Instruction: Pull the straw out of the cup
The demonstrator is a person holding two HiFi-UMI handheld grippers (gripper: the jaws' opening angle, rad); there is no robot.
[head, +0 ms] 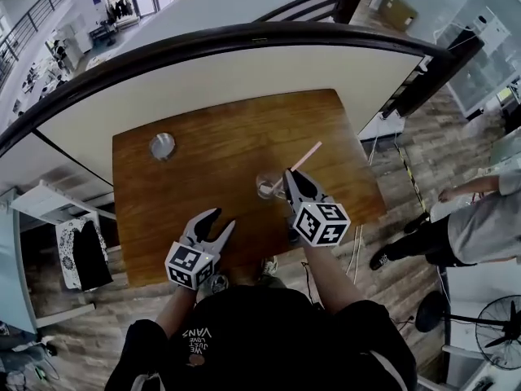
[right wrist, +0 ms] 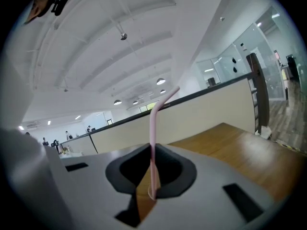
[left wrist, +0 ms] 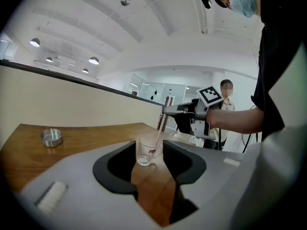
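Gripping the straw (right wrist: 153,123) on its straight shaft, below the bend and above the cup (left wrist: 145,152), the right gripper (right wrist: 152,163) has its jaws pressed together on the pink tube. From the left gripper view the straw's lower end looks to be inside the cup, leaning on the rim, so it is not yet out.

The left gripper (head: 221,220) sits on the person's side of the cup, well short of it. Its jaws are apart with nothing in them, and the cup only shows beyond the gap.

The straw is probably very light, thin-walled and springy. A hard squeeze would likely flatten it, and the bend joint would flex, so the straight shaft is the sound place to hold. Its smooth skin may slide through the pads if the pull is crooked. The cup looks clear, small and breakable, and probably light enough to tip or drag across the table (head: 203,169) if the straw catches the rim. A straight lift along the straw's own line seems safest.

Writing is scarce:
- A small red mark sits on the cup's wall, too small to read.
- The person's shirt (head: 195,336), nearer than the cup, carries upside-down print whose largest word looks like "VANS".
- The cubes (head: 321,222) show only black-and-white squares.

A metal dish (head: 162,146) lies well left of the cup.
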